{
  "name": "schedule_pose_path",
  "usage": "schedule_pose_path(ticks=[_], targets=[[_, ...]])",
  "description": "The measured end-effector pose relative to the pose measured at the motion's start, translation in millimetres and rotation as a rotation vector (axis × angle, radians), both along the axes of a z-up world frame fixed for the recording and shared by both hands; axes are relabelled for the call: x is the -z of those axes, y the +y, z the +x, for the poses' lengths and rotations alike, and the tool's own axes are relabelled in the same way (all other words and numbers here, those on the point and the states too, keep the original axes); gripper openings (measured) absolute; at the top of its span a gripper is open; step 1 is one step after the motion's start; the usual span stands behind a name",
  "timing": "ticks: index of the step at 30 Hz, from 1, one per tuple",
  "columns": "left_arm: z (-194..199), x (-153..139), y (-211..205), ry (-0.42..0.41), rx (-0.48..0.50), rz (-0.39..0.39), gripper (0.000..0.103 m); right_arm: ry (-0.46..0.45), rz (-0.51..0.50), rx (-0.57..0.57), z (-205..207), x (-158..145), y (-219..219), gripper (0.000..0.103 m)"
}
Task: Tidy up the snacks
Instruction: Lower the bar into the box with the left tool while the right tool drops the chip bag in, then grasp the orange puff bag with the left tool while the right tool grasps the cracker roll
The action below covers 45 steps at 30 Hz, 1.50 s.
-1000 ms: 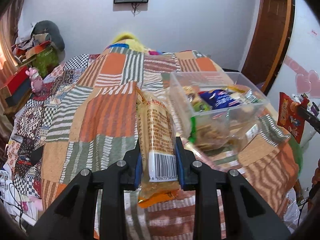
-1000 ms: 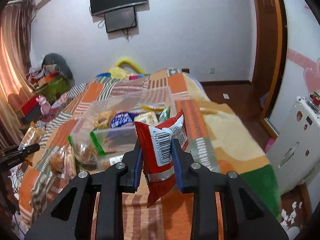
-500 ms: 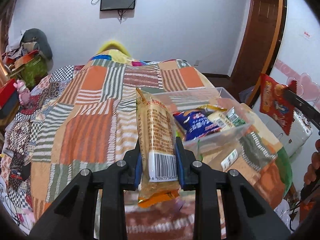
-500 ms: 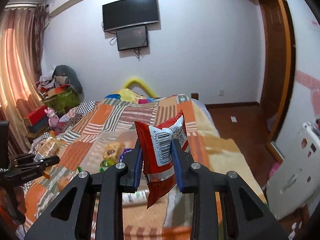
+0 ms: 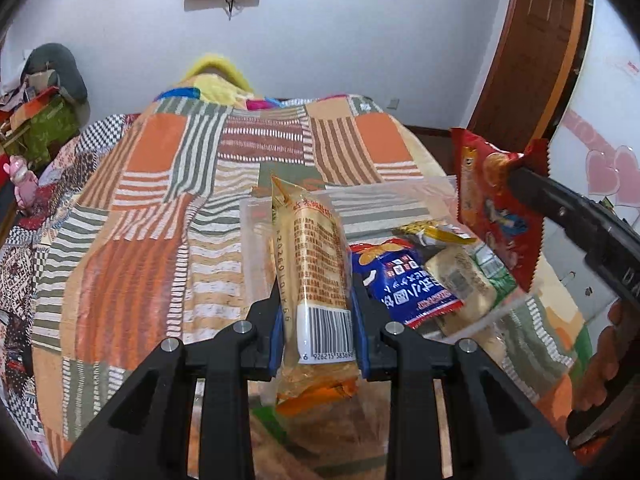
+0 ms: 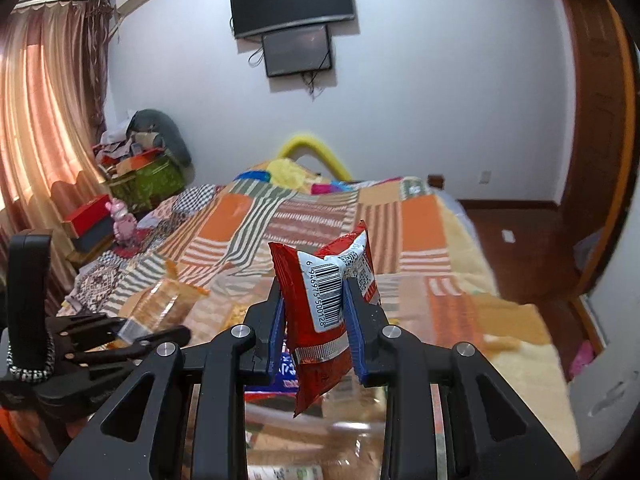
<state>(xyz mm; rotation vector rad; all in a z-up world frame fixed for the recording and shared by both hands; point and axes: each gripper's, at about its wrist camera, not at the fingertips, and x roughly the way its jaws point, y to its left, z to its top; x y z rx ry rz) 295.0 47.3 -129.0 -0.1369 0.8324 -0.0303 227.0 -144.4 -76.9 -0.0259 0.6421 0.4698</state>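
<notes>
bed (image 5: pixel 168 216) under patchwork quilt | clear bin (image 5: pixel 256 240) on bed, holds blue packet (image 5: pixel 404 280) and other snacks | left hand-held gripper (image 5: pixel 316 332) clamps yellow biscuit pack (image 5: pixel 316 264) above bin | right hand-held gripper (image 6: pixel 314 320) clamps red snack bag (image 6: pixel 324 308) over bin

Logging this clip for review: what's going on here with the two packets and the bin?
A person holds a hand-held gripper in each hand over a patchwork bed. The left hand-held gripper is shut on a tan snack packet, the right hand-held gripper on a red snack packet. Both hang above a clear plastic bin that already holds other snacks, including a blue packet. Neither is released yet.
</notes>
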Motion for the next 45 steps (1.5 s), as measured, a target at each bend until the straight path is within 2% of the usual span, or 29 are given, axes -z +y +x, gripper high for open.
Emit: schedule_pose_path(ticks=[6, 12, 15, 17, 21, 24, 26, 29, 33, 36, 38, 41, 45], targets=[[18.2, 16.3, -2.9, 0.043, -0.003, 0.036, 0.028, 0.045, -0.072, -0.016, 12.1, 22.2, 3.8, 0.025], [23.7, 26.8, -0.9, 0.087, -0.018, 0.004, 0.031, 0.146, -0.042, -0.064, 22.5, 32.9, 2.4, 0.025], [22.2, 26.3, -2.3, 0.089, -0.019, 0.007, 0.041, 0.174, -0.048, -0.091, 23.5, 34.3, 6.5, 0.025], [17.3, 21.7, -2.6, 0.073, -0.016, 0.011, 0.052, 0.203, -0.056, -0.109, 25.5, 36.8, 9.0, 0.029], [4.4, 6.8, -2.5, 0.033, -0.009, 0.026, 0.056, 0.218, -0.07, -0.12, 21.7, 37.4, 8.6, 0.031], [-8.3, -4.3, 1.1, 0.011, -0.007, 0.027, 0.06, 0.222, -0.073, -0.116, 16.6, 34.7, 3.8, 0.041], [-19.5, -11.6, 5.8, -0.002, -0.01, 0.025, 0.061, 0.202, -0.081, -0.106, 8.8, 29.4, 0.0, 0.053], [-36.2, -20.0, 12.6, -0.013, -0.013, 0.028, 0.063, 0.174, -0.073, -0.102, -1.2, 19.9, -7.1, 0.058], [-58.4, -23.1, 22.7, -0.011, -0.018, 0.039, 0.064, 0.152, -0.069, -0.093, -15.3, 10.7, -16.4, 0.06], [-76.8, -17.8, 32.6, 0.003, -0.027, 0.057, 0.067, 0.132, -0.082, -0.087, -28.1, 9.7, -19.9, 0.071], [-88.8, -11.8, 38.5, 0.013, -0.027, 0.071, 0.069, 0.118, -0.094, -0.081, -36.6, 11.2, -19.7, 0.084], [-102.8, 0.9, 48.5, 0.041, -0.039, 0.077, 0.069, 0.118, -0.112, -0.078, -45.4, 18.3, -19.1, 0.086], [-114.1, 24.0, 67.7, 0.09, -0.076, 0.063, 0.069, 0.168, -0.115, -0.061, -51.0, 35.1, -20.7, 0.089]])
